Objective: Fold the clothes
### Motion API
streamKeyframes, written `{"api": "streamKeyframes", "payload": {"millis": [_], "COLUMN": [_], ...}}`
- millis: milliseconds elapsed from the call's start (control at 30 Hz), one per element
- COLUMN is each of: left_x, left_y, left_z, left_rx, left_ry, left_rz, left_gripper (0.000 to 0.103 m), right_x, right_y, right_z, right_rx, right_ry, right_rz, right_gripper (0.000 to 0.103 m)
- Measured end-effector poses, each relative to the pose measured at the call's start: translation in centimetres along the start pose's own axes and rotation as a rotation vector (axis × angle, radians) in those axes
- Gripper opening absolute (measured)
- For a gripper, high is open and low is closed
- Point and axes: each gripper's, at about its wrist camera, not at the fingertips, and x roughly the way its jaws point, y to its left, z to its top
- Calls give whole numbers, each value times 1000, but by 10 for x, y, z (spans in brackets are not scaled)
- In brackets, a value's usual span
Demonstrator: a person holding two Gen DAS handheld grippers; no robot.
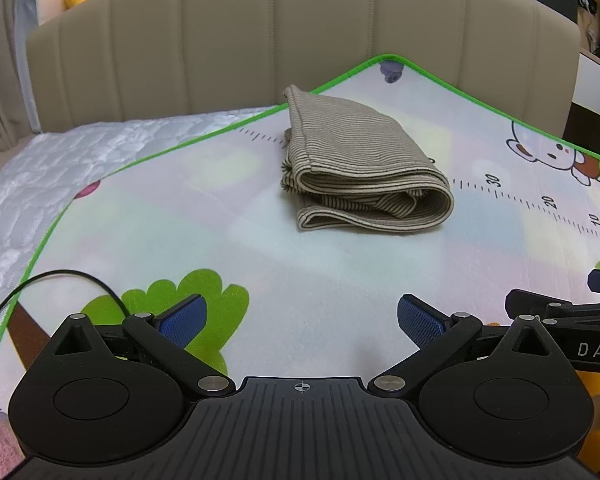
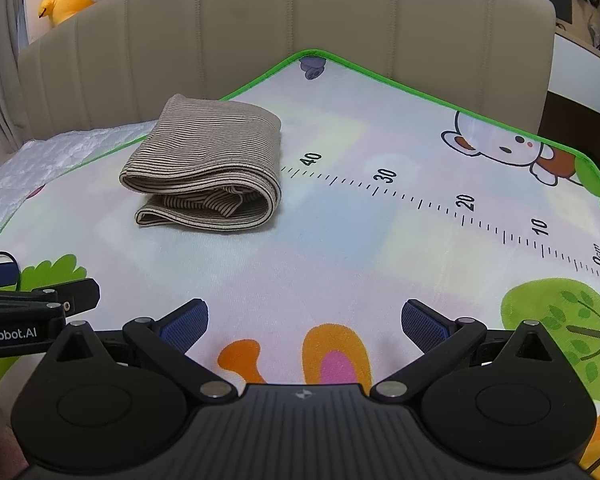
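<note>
Both tongs stand wide apart, holding nothing: the left gripper (image 1: 302, 322) and right gripper (image 2: 305, 322) hover over the mat, well short of the striped garment (image 1: 356, 168). It lies folded on the green-edged play mat (image 2: 340, 240), spread across a quilted bed (image 1: 60, 168) before a beige headboard (image 1: 260, 48).

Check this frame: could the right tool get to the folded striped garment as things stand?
Probably yes. The right tool is open and holds nothing, and only bare play mat lies between it and the folded striped garment, ahead to its left. The left tool sits alongside, not across that path.
</note>
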Motion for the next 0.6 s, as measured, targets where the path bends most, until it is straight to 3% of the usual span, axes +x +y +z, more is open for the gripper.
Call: {"api": "streamKeyframes", "payload": {"millis": [600], "left_x": [0], "left_y": [-1], "left_z": [0], "left_rx": [6], "left_ry": [4], "left_rz": [4], "left_gripper": [103], "right_x": [1], "right_y": [1], "right_z": [-1], "right_rx": [8], "right_ry": [13], "right_rz": [8], "right_gripper": [103]}}
